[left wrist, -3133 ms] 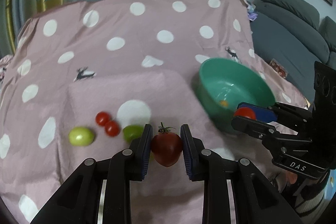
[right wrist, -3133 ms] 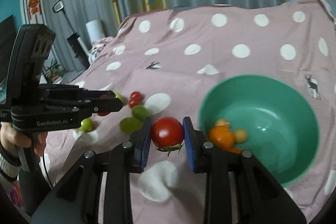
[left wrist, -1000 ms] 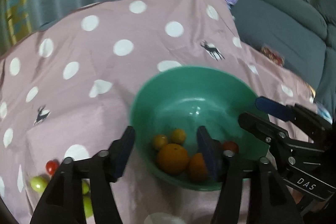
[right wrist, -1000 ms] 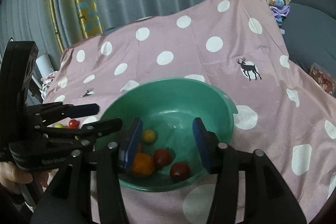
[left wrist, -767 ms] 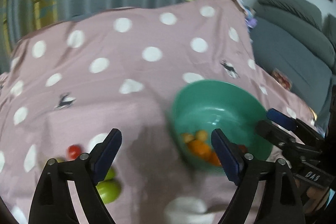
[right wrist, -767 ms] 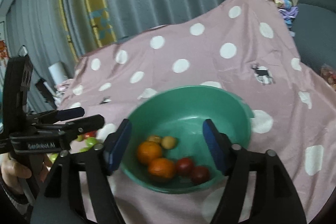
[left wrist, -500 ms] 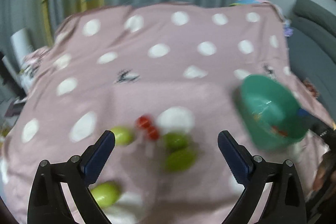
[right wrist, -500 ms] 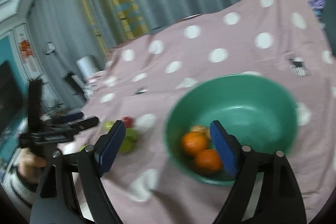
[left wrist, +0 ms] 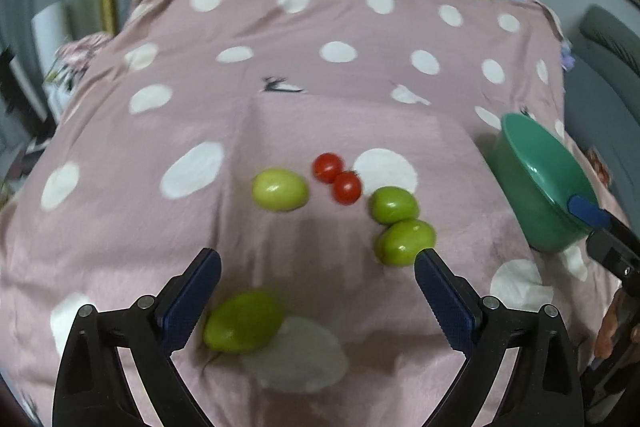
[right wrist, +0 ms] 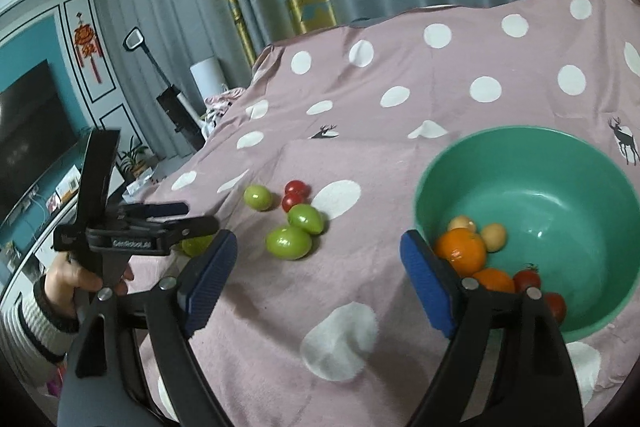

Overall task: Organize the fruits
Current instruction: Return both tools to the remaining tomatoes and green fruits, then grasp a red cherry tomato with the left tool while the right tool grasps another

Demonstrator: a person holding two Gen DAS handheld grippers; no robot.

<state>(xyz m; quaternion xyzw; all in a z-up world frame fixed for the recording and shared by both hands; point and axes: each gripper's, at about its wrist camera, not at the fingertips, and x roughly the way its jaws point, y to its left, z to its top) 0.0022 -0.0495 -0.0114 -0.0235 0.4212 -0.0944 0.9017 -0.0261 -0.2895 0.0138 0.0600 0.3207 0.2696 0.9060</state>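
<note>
Several green fruits lie on the pink dotted cloth, among them one (left wrist: 280,189) at the left, a touching pair (left wrist: 394,205) (left wrist: 405,241), and one (left wrist: 242,321) close by my left gripper's left finger. Two cherry tomatoes (left wrist: 328,167) (left wrist: 347,187) touch each other. My left gripper (left wrist: 316,267) hangs wide open above them, holding nothing. The green bowl (right wrist: 520,135) contains oranges (right wrist: 460,251), two tomatoes (right wrist: 528,277) and small yellow fruits (right wrist: 494,235). My right gripper (right wrist: 318,247) is open and empty, left of the bowl. The left gripper (right wrist: 200,215) also shows at the left of the right wrist view.
The cloth (left wrist: 340,99) drapes over a raised surface and falls away at its edges. A grey sofa (left wrist: 608,67) stands at the right, curtains behind. A hand (right wrist: 76,279) with a striped sleeve holds the left gripper. A dark screen (right wrist: 28,131) is far left.
Both grippers opened over the bowl and left their tomatoes in it. The left gripper then swung left to the fruits on the cloth, and the right view turned left as well.
</note>
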